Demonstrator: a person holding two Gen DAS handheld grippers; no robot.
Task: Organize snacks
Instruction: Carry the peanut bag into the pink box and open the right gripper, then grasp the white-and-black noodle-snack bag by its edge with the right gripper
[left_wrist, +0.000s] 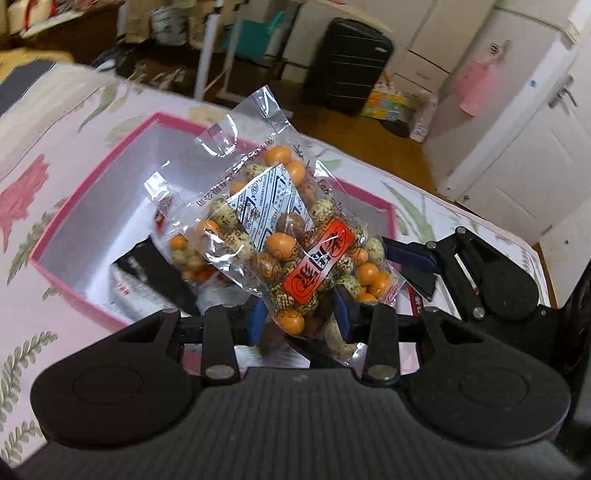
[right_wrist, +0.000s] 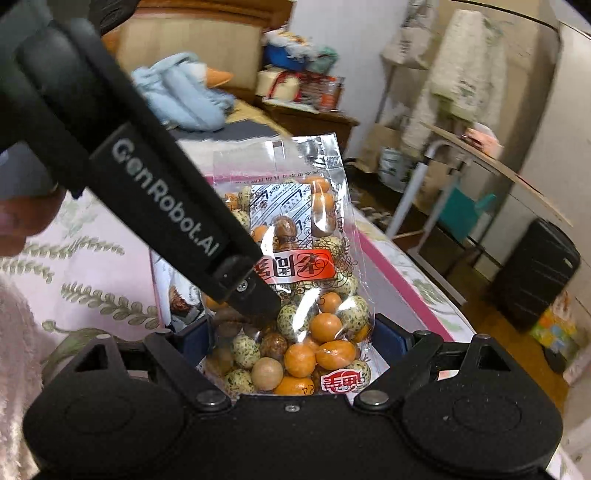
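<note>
Box (left_wrist: 74, 206) contents behind snack bag (left_wrist: 280, 229)

We see the left gripper (left_wrist: 301, 317) clamped on the lower part of a clear snack bag (left_wrist: 280, 236) of orange and speckled coated nuts, its blue pads pressing the plastic from both sides. The bag tilts up over an open pink box (left_wrist: 92, 162) that sits on a floral bedspread (left_wrist: 33, 206). Inside the box lie other packets (left_wrist: 136, 280). The right gripper (left_wrist: 424, 266) is at the bag's right edge, with blue fingers spread apart. A black suitcase (left_wrist: 347, 62) stands beyond.
</note>
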